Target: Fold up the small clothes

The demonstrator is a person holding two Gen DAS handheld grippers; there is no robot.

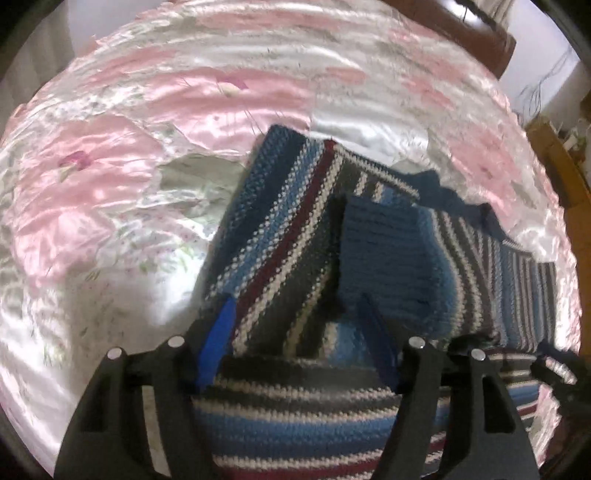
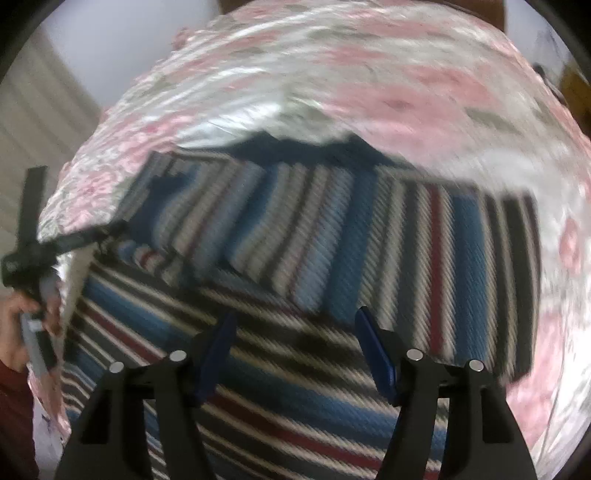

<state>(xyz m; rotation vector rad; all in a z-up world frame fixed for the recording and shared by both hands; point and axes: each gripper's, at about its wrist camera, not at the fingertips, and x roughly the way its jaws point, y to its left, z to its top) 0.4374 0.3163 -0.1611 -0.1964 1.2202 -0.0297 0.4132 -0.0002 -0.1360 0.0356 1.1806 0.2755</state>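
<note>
Two blue fingers (image 1: pixel 218 339) of the left gripper (image 1: pixel 295 332) stand wide apart, close to the camera, with nothing pinched between them. A striped sweater (image 1: pixel 295 229) lies right under and ahead of them, with bands of blue, white, grey and dark red. One part of it, maybe a sleeve, lies folded over the rest and slants away toward the far left. The sweater rests on a shiny pink and white bedspread (image 1: pixel 110 192) with small flowers on it. Far off to the right is some brown wooden furniture (image 1: pixel 476 33).

From the right wrist, the picture is blurry. The right gripper (image 2: pixel 295 343) also has its blue fingers spread apart, over the near part of the sweater, and they hold nothing. A folded part of the sweater lies across the middle. At the left edge, a hand (image 2: pixel 22 325) holds the other gripper's handle.
</note>
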